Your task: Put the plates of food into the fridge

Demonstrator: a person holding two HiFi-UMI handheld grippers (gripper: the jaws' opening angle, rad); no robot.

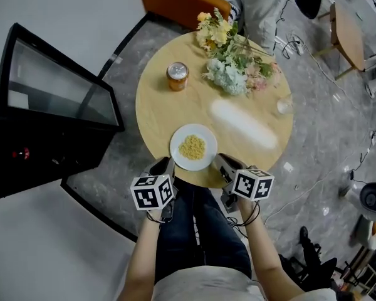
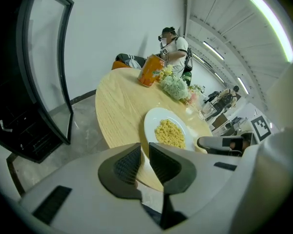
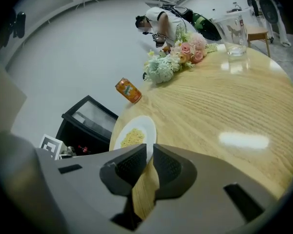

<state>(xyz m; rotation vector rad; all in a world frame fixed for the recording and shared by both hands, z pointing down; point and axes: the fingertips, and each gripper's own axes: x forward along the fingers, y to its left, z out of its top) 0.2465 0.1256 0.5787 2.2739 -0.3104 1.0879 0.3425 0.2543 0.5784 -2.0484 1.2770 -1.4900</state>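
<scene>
Far left, the black fridge (image 1: 25, 137) stands with its glass door (image 1: 62, 86) swung open toward the table. Inside, on a dark shelf, something small and red shows, too small to make out.

Next comes the round wooden table (image 1: 156, 105). An orange drink can (image 1: 177, 76) stands upright on its left part. The white plate (image 1: 178, 144) sits at the table's near edge, right in front of the person holding the grippers, with a small heap of yellow food (image 1: 192, 147) in its middle. The plate is on the table, well apart from the fridge.

The left gripper (image 1: 165, 163) hangs at the table's edge just beside the plate's left rim. Its jaws are drawn together with only a thin slit between the pads, and nothing is between them. The plate lies beyond its tips, not gripped.

The right gripper (image 1: 220, 160) sits at the plate's right side, also at the table's edge. Its jaws are closed the same way and empty, with the plate's rim just past the tips.

Further back, a bunch of pale flowers (image 1: 232, 61) lies across the far part of the table. A clear glass (image 1: 284, 105) stands near the right edge.

Behind the flowers a person (image 1: 257, 5) stands by an orange chair (image 1: 182, 2).
</scene>
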